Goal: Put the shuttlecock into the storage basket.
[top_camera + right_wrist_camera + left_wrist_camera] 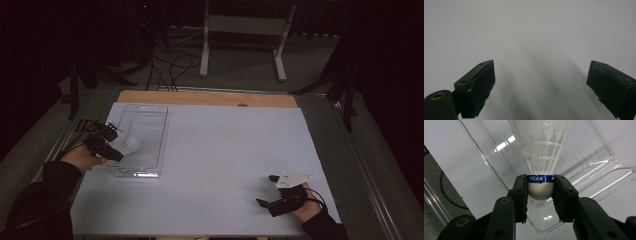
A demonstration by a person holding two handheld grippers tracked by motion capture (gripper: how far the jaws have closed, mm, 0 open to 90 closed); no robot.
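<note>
Gripping a white plastic shuttlecock [541,157] by its rounded white cork base, the left gripper [540,192] has its two black jaws pressed against either side of the base, just under a blue band printed with white letters. In the left gripper view the shuttlecock's ribbed skirt fans away from the jaws and stands over a clear plastic tray [599,170] with raised ridges and rounded corners, which lies beneath and beyond it.

From the high view, the left gripper [116,146] sits at the left side of the tabletop [225,165], which is covered by a large white sheet. The shuttlecock [132,146] pokes out to the right of the jaws, over the left part of the clear plastic tray [150,117]. Whether the shuttlecock touches the tray floor cannot be told. The tray lies lengthwise along the left part of the white sheet, its far end near the bare wooden strip at the back edge.

The right gripper [267,191] rests low at the near right of the tabletop, well apart from the tray, with a grey three-cornered plate on top. In the right gripper view its jaws [541,87] stand wide apart with nothing between them, just plain white surface ahead.
</note>
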